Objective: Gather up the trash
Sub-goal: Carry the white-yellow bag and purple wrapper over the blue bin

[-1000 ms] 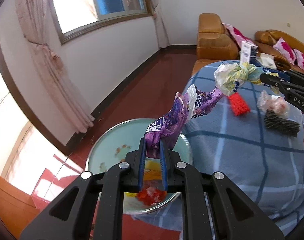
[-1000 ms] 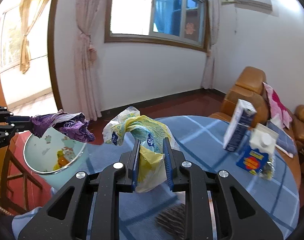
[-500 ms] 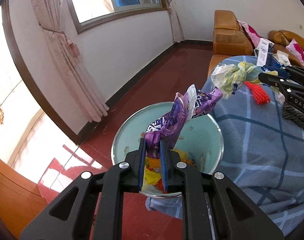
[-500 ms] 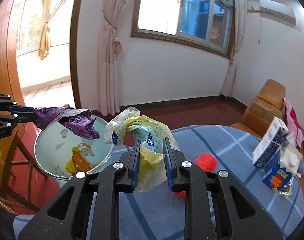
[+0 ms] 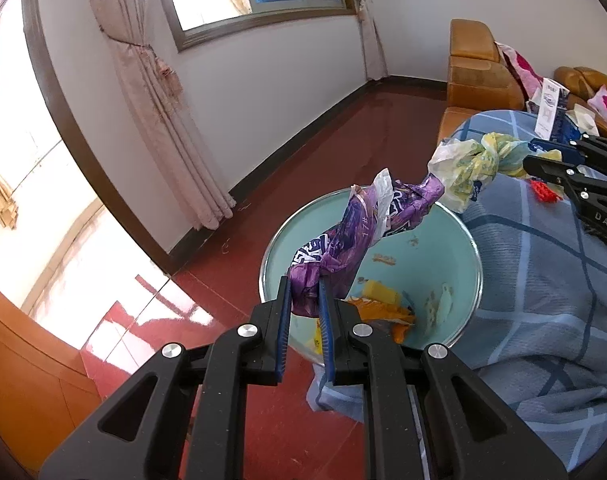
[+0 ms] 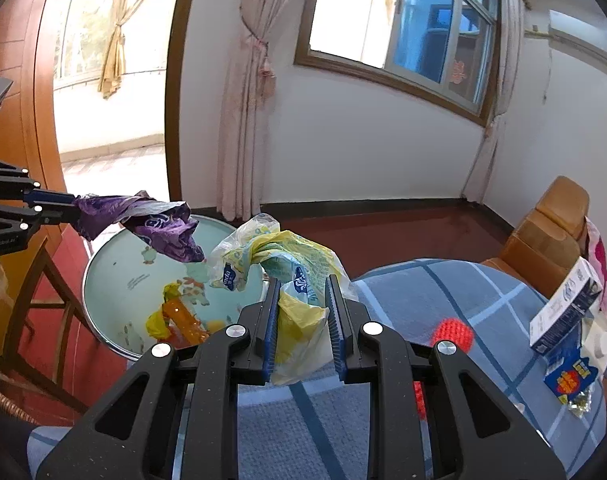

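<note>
While carried off worktop (image 6: 443,292), now over bin (image 5: 473,248): left gripper (image 5: 305,300) pinching purple wrapper (image 5: 343,240), right gripper (image 6: 301,308) pinching yellow bag (image 6: 299,320). Release likely next.

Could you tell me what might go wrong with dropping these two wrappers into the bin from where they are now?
The right gripper holds the yellow-and-white bag mostly over the blue checked tablecloth, near the bin's rim; released now, it may land on the table or floor.

The purple wrapper in the left gripper sticks out long and crumpled; its far end nearly meets the bag, so they could snag.
</note>
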A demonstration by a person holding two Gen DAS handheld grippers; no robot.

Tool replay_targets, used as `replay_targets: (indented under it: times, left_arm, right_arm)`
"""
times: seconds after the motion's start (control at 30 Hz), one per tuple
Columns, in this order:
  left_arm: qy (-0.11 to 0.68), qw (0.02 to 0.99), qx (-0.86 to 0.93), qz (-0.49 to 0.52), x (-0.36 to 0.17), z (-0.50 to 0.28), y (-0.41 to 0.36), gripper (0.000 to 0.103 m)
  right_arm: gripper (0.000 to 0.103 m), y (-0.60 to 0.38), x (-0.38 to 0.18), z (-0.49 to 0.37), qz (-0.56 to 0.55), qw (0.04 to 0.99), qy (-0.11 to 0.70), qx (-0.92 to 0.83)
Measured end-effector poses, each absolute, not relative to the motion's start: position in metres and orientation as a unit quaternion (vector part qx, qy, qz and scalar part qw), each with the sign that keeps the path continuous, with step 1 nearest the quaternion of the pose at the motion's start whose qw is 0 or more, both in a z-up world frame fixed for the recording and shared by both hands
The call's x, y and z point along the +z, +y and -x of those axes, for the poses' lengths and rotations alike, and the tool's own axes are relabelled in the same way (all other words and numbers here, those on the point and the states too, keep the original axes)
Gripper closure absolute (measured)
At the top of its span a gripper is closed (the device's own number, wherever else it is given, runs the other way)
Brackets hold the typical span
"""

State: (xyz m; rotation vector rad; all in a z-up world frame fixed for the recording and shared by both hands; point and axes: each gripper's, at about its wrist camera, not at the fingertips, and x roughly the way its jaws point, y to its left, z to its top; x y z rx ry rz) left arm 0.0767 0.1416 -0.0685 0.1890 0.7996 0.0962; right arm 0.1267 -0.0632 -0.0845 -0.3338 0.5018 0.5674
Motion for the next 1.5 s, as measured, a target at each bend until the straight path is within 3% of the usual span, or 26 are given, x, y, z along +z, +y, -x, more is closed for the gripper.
replay_targets:
  times: [1.5]
  left_arm:
    - [0.396, 0.913, 0.056, -0.078, -0.073, -0.073, 0.152, 0.088]
  right_arm:
    - [0.076, -0.038, -0.088, -0.123, 0.193, 0.898, 0.244, 0.311]
